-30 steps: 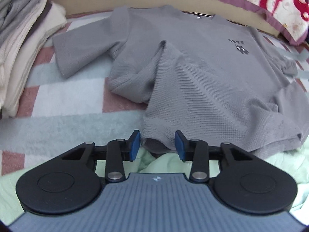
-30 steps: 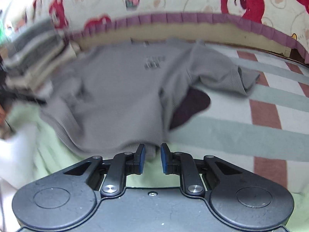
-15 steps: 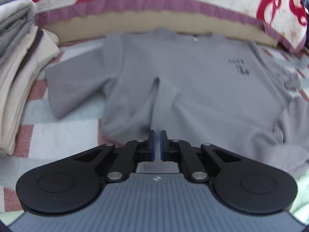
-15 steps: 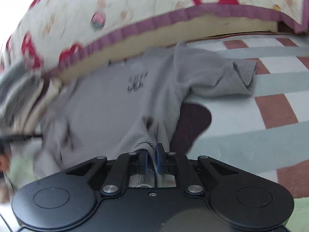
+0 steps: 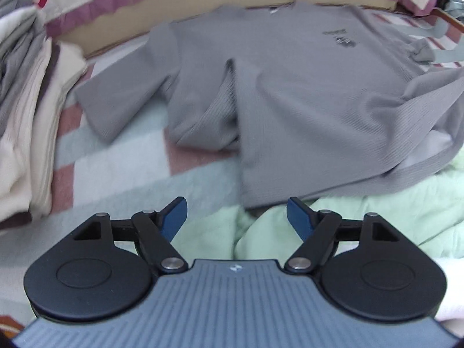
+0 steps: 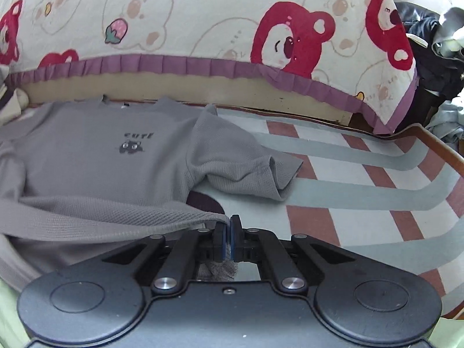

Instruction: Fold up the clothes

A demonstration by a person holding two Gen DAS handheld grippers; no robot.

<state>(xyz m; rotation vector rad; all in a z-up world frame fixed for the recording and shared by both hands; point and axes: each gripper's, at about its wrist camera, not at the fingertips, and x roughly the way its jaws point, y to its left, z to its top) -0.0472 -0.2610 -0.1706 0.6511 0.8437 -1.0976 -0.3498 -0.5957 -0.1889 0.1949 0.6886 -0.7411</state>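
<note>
Left gripper [image 5: 237,217] reopened, empty | right gripper [image 6: 228,233] clamps hem | grey shirt [image 5: 290,87] rumpled

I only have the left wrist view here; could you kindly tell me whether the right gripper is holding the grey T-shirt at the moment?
Observer: Yes. The right gripper is shut on the hem corner of the grey T-shirt, with fabric bunched behind its pads.
Operator: Thank you. My left gripper looks open and short of the hem. Can you read the chest print?
Observer: Yes, it says CUTE above a small dark cartoon face.
Operator: And how is the sleeve on the right-hand side lying?
Observer: That sleeve lies out on the striped blanket, its cuff rumpled, with a dark patch showing under the shirt's edge.
</note>
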